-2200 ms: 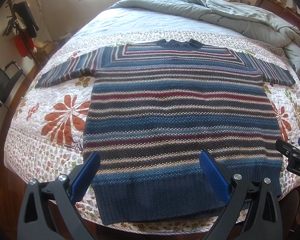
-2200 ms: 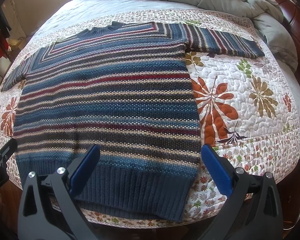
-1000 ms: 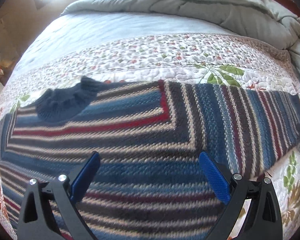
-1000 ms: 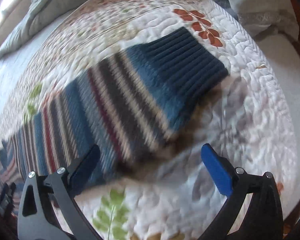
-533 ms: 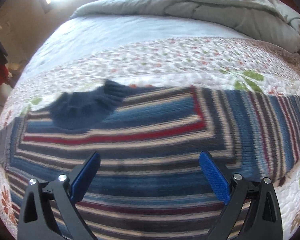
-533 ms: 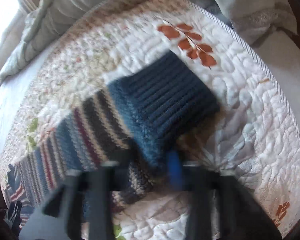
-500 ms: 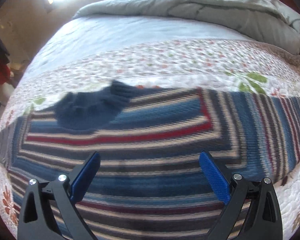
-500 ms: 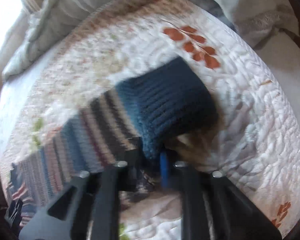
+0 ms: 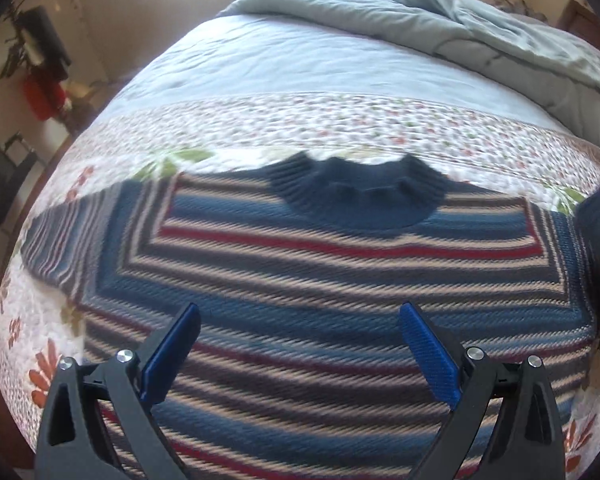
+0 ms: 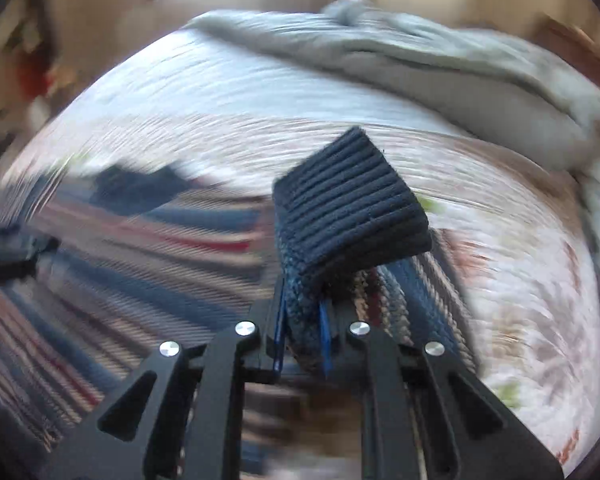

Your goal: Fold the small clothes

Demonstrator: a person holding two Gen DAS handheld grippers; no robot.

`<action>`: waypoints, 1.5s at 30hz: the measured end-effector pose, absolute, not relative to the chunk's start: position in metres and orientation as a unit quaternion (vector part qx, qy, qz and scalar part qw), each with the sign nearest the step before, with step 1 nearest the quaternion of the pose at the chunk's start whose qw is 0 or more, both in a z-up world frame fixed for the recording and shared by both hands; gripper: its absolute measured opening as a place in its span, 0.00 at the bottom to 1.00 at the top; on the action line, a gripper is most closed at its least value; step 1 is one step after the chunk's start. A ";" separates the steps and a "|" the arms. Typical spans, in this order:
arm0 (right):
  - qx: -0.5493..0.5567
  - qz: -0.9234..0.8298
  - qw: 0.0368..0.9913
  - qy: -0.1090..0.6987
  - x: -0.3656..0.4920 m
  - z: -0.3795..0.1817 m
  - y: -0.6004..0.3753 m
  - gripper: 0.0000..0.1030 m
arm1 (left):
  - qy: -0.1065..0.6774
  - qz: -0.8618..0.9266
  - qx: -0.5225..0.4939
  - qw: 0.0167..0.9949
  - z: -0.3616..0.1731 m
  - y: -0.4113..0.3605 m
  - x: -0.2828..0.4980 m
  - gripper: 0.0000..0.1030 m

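Holding the sweater's right sleeve by its ribbed cuff (image 10: 352, 208), I have the right gripper (image 10: 302, 336) clamped on the knit: the blue pads (image 10: 325, 336) sit close together with a thick roll of the cuff squeezed between them. The jaws have just been closing on it, and now the cuff stands up off the quilt (image 10: 532, 320), its free end fanning above the fingers. I grip at the cuff because it is the sleeve's far end; as I see it, carrying that one point lets the whole sleeve swing over the body in a single fold.

The striped sweater (image 9: 320, 280) lies face up across the quilted part of the bed (image 9: 340, 120), its dark collar (image 9: 360, 196) toward the head, where a grey duvet (image 9: 500, 40) is bunched along the far edge. Its left sleeve (image 9: 72, 236) lies flat, reaching toward the left edge of the bed. The lifted cuff shows as a dark blur at the right border of the left wrist view.

My left gripper (image 9: 300, 356) hangs over the chest of the sweater with its jaws wide apart and nothing between them, and I cannot tell whether the tips touch the knit. I judge it is placed there to pin the body if the sleeve drags it. The right-hand view is smeared, so finer detail of the quilt beneath is lost.
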State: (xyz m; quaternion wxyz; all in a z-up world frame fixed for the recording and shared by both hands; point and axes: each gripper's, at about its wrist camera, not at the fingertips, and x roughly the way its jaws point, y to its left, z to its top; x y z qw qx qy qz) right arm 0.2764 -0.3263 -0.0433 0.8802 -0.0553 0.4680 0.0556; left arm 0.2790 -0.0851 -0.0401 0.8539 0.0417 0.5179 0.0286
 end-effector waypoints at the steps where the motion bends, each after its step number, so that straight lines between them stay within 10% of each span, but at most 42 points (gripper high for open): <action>1: -0.087 0.068 0.876 0.470 0.273 -0.051 -0.294 0.21 | 0.519 0.034 0.039 0.853 -0.040 -0.075 0.278 0.97; 3: -0.102 0.101 0.862 0.486 0.268 -0.064 -0.253 0.44 | 0.523 0.043 0.036 0.851 -0.041 -0.063 0.275 0.97; 8: -0.021 0.177 0.840 0.512 0.234 -0.070 -0.239 0.53 | 0.533 0.039 0.022 0.845 -0.046 -0.044 0.268 0.97; 23: 0.051 0.132 0.839 0.526 0.145 -0.075 -0.323 0.55 | 0.646 -0.162 -0.094 0.740 -0.093 -0.162 0.272 0.96; 29: 0.053 0.135 0.846 0.513 0.131 -0.079 -0.322 0.58 | 0.651 -0.193 -0.143 0.720 -0.101 -0.176 0.274 0.82; 37: 0.040 0.128 0.848 0.512 0.117 -0.085 -0.320 0.61 | 0.652 -0.226 -0.217 0.690 -0.108 -0.183 0.285 0.06; 45: 0.040 0.128 0.849 0.510 0.111 -0.079 -0.314 0.64 | 0.573 -0.167 -0.173 0.784 -0.054 -0.146 0.292 0.06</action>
